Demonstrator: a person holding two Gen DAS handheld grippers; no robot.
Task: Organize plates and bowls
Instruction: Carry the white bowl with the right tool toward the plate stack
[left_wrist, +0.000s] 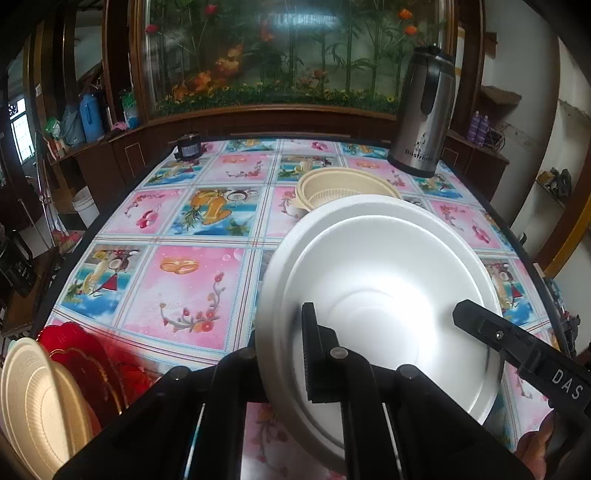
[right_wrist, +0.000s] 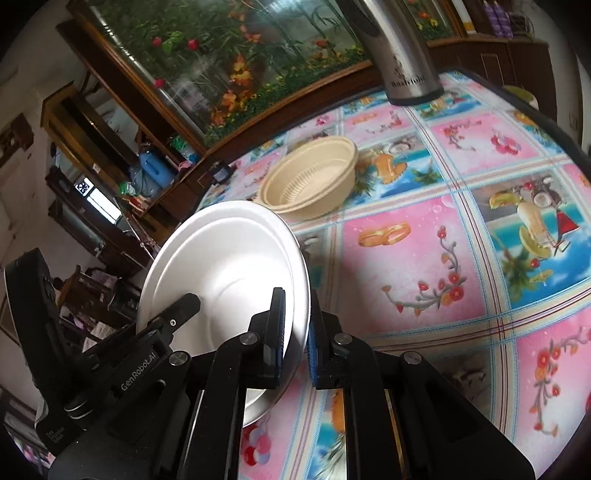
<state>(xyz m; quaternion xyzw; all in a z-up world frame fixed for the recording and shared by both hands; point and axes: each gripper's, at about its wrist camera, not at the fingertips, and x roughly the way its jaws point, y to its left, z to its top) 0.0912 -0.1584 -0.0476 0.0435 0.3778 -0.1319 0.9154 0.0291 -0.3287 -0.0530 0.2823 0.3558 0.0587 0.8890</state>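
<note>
We see the left gripper (left_wrist: 284, 354) clamped on the white bowl's (left_wrist: 380, 280) rim, the right gripper (left_wrist: 480, 325) reaching in opposite. Beige bowls (left_wrist: 332, 184) sit behind on the patterned tablecloth (left_wrist: 184, 258).

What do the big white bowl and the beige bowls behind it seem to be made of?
The big white round bowl looks like foam or moulded pulp: matte, thin-rimmed, with soft glare; which of the two I cannot tell. The beige ribbed nested bowls look like plastic or fibre composite: dull surface, fine moulded ribs on the inner wall.
</note>
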